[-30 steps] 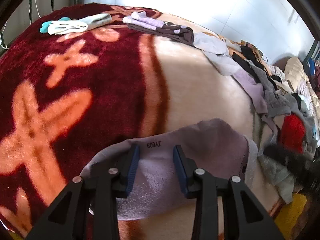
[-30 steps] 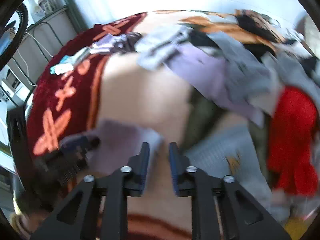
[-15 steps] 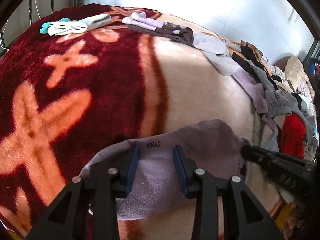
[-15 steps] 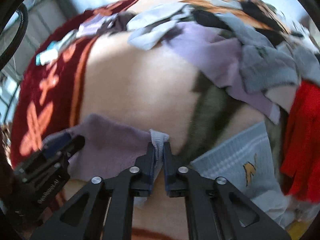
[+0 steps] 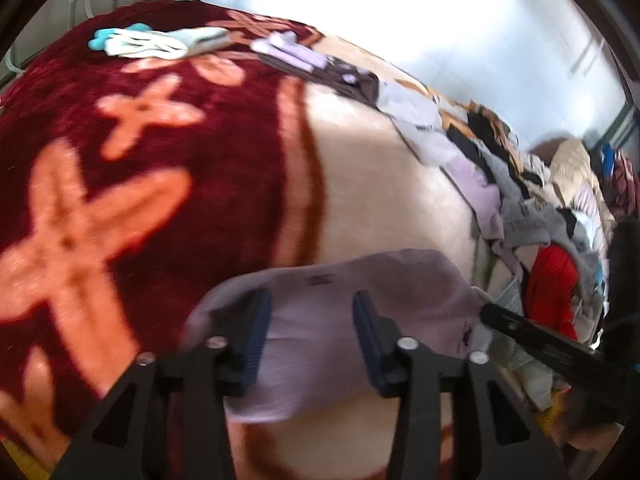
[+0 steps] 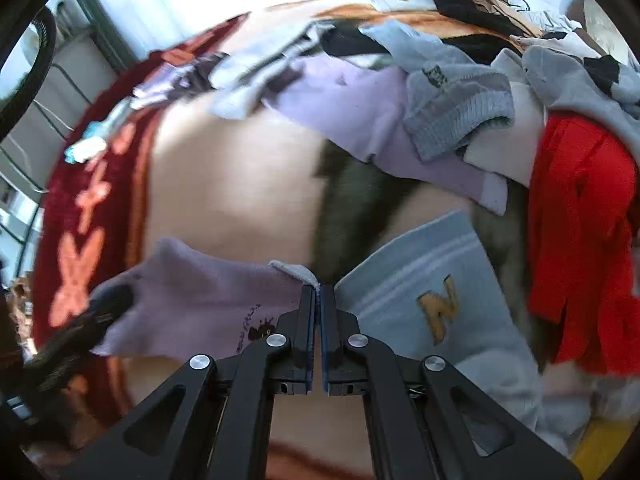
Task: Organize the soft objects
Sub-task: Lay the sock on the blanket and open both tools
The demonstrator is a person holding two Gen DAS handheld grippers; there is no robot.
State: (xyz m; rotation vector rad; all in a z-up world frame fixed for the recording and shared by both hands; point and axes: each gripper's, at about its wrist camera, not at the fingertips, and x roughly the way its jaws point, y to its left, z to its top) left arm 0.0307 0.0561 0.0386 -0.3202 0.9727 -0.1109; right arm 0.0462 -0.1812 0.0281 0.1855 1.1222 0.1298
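My right hand-held gripper (image 6: 320,292) is fully closed, its two blue pads pinching the pale cuff edge of the lilac sock (image 6: 200,300). My left hand-held gripper (image 5: 312,332) hovers over the same sock's other end (image 5: 340,312); its jaws are opening, the sock lies under and between the blue pads, and I see no pad pressing on it. In the left wrist view the dark tip of the right hand-held gripper (image 5: 532,332) meets the sock at its right end.

The lilac sock lies flat on the cream part of the blanket (image 5: 380,192) that covers the bed, close to the blanket's maroon part with orange crosses (image 5: 140,200).

Just right of the closed pads in the right wrist view lies a grey-blue sock with white stripes and a yellow letter (image 6: 432,308). Beyond it lie a red garment (image 6: 580,232), a grey knitted sock (image 6: 460,116) and a second lilac sock (image 6: 380,120), all part of a loose heap (image 5: 520,184) along the blanket's far right edge.

At the far end of the maroon part lie a white and turquoise pair (image 5: 160,42) and, just beside it, a purple and dark brown pair (image 5: 312,62).
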